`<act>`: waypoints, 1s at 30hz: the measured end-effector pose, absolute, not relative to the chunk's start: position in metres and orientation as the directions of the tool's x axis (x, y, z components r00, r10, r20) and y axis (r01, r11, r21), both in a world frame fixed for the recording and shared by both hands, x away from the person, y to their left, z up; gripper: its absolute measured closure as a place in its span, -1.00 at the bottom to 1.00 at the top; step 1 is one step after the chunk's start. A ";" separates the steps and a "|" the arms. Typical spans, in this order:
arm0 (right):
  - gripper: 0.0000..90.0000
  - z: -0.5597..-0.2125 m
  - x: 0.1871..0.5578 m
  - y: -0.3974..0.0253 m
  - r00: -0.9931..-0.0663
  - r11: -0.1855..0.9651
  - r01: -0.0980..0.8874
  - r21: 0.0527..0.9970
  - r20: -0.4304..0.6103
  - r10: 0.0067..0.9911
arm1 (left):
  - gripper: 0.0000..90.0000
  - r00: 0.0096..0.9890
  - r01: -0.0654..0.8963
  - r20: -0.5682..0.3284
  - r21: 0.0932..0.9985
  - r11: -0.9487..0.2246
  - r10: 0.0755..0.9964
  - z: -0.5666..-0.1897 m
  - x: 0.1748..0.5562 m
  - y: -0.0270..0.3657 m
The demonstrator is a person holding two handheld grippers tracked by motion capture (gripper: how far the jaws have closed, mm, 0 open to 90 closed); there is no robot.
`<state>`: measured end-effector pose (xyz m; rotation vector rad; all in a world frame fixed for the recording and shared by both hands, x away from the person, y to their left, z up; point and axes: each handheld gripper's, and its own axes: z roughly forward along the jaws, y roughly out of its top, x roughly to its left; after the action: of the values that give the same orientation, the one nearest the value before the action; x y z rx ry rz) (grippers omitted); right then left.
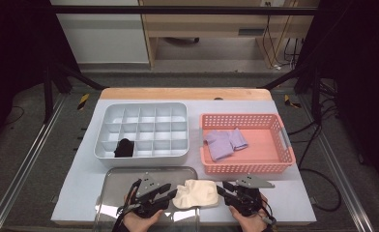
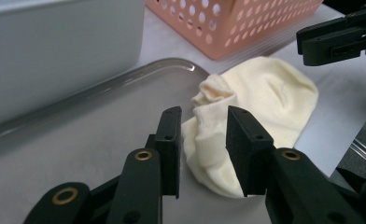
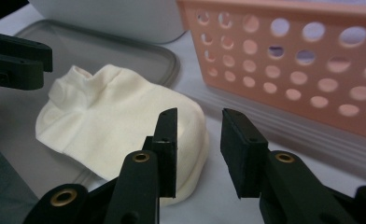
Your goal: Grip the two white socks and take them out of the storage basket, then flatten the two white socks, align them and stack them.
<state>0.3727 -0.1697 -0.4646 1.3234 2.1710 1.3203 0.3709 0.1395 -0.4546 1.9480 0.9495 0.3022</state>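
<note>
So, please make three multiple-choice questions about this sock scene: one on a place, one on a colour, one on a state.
1. Where does the cream sock lie?
A. in the pink basket
B. partly on the clear tray, partly on the table
C. in the grey divided box

2. What colour are the socks in the pink basket?
A. purple
B. black
C. cream

3. How do the jaws of the left gripper and the right gripper stand?
A. both shut on the sock
B. left shut, right open
C. both open

Answers:
1 B: its cuff end rests on the clear tray and its toe end on the table.
2 A: the purple socks lie there.
3 C: a gap shows between each pair of jaws.
</note>
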 end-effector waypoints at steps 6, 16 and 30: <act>0.51 -0.462 0.373 -0.176 -0.540 0.145 0.560 0.816 0.227 0.811 | 0.65 0.692 0.488 -0.172 0.828 -0.278 0.701 -0.451 0.370 0.132; 0.59 -0.460 0.371 -0.181 -0.549 0.160 0.560 0.813 0.220 0.807 | 0.94 0.714 0.472 -0.148 0.824 -0.313 0.685 -0.452 0.370 0.111; 0.53 -0.463 0.370 -0.179 -0.561 0.185 0.570 0.801 0.215 0.799 | 0.99 0.742 0.457 -0.114 0.806 -0.375 0.660 -0.465 0.376 0.088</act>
<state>0.3703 -0.1791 -0.4632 1.3126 2.2098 1.3155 0.3763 0.0879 -0.4653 2.0361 0.8439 0.2839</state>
